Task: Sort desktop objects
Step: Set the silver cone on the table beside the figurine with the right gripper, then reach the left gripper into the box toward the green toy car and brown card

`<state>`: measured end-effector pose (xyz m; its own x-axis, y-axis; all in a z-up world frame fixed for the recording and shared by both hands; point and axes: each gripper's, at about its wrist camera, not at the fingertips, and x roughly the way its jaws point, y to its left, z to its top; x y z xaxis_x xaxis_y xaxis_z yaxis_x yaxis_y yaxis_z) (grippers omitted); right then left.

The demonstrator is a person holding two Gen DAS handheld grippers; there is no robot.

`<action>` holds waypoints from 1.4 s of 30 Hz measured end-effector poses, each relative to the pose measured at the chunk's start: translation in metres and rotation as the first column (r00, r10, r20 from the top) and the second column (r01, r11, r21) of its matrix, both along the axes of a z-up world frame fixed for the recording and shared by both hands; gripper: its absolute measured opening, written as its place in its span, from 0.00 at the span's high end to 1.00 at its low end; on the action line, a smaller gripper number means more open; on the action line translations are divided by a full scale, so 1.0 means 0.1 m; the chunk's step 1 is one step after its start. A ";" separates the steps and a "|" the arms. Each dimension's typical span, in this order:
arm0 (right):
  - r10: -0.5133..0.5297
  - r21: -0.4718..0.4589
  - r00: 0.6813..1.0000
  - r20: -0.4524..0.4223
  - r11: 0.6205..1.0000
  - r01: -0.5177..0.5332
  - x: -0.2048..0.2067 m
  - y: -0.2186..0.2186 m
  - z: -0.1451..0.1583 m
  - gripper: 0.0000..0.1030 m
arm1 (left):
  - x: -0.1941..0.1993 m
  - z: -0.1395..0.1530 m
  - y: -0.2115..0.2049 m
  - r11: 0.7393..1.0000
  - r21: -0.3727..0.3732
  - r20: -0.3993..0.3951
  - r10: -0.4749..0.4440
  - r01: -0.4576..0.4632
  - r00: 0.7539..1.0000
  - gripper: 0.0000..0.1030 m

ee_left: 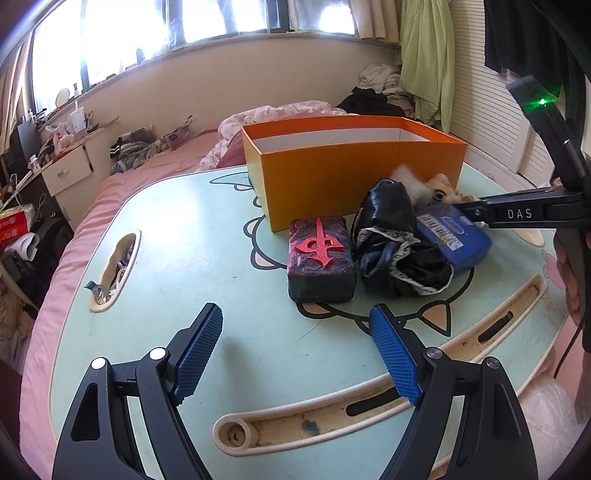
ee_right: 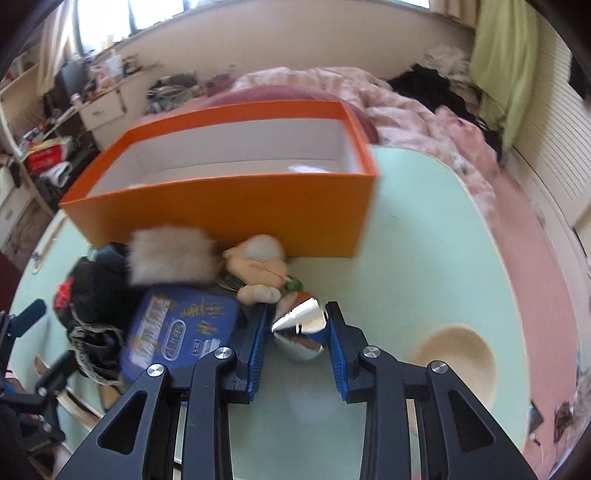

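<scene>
My right gripper clasps a shiny silver object before the orange box, whose white inside looks bare; my left gripper gapes wide.

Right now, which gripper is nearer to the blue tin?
Right. The right gripper is beside the blue tin, around a shiny object; the left gripper hangs open, well short of it.

Pink bed extends beyond the worktop's far edge, with a rumpled floral quilt on it. Green curtain hangs past the far right corner. White drawer unit stands off the left edge. Windows run along the far wall.
</scene>
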<state>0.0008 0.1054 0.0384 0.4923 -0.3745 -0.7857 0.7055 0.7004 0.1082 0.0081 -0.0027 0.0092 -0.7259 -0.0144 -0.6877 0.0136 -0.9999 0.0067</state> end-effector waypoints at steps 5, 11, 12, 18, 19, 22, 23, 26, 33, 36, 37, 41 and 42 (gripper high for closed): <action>-0.075 -0.095 0.986 0.147 0.992 0.089 -0.27 0.17 0.09 0.23 | 0.00 0.00 -0.01 1.000 0.005 0.003 0.001 -0.001 1.000 0.21; -0.068 -0.051 0.978 0.196 0.996 0.079 -0.60 0.51 -0.01 0.23 | -0.02 0.01 -0.05 1.000 0.021 0.013 -0.001 0.000 1.000 0.21; -0.067 -0.053 0.978 0.196 0.995 0.079 -0.63 0.56 -0.04 0.23 | -0.02 0.01 -0.04 1.000 0.022 0.014 0.000 -0.001 1.000 0.21; -0.054 -0.173 0.993 0.107 0.982 0.072 -0.52 0.74 -0.20 0.22 | -0.04 0.03 -0.05 0.999 0.043 0.038 -0.011 0.009 0.999 0.21; -0.050 -0.172 0.992 0.112 0.983 0.069 -0.51 0.75 -0.21 0.21 | -0.04 0.04 -0.05 0.998 0.056 0.040 -0.013 0.011 0.999 0.21; -0.038 -0.172 0.993 0.112 0.983 0.057 -0.52 0.72 -0.23 0.13 | -0.06 0.17 -0.02 0.997 0.073 0.030 -0.028 0.026 0.999 0.21; -0.035 -0.171 0.993 0.112 0.984 0.054 -0.52 0.72 -0.23 0.11 | -0.07 0.24 0.01 0.997 0.065 0.015 -0.033 0.032 0.999 0.21; -0.031 -0.173 0.993 0.114 0.984 0.051 -0.51 0.73 -0.23 0.10 | -0.17 0.60 0.11 0.994 0.066 -0.055 -0.080 0.083 0.995 0.21; -0.019 -0.173 0.993 0.116 0.984 0.039 -0.49 0.74 -0.25 0.09 | -1.28 1.10 0.32 0.912 0.350 0.104 -0.267 0.216 0.958 0.25; -0.011 -0.173 0.993 0.120 0.984 0.031 -0.49 0.74 -0.24 0.09 | -1.75 0.97 0.41 0.898 0.405 0.236 -0.284 0.171 0.929 0.34; -0.007 -0.173 0.993 0.121 0.984 0.028 -0.50 0.74 -0.24 0.09 | -1.89 0.89 0.46 0.900 0.406 0.278 -0.286 0.157 0.917 0.34; -0.010 -0.175 0.992 0.123 0.984 0.032 -0.51 0.73 -0.25 0.09 | -2.21 0.57 0.65 0.899 0.427 0.393 -0.282 0.098 0.875 0.40; -0.016 -0.174 0.992 0.123 0.984 0.037 -0.51 0.73 -0.25 0.09 | -2.27 0.50 0.70 0.888 0.450 0.406 -0.293 0.090 0.866 0.41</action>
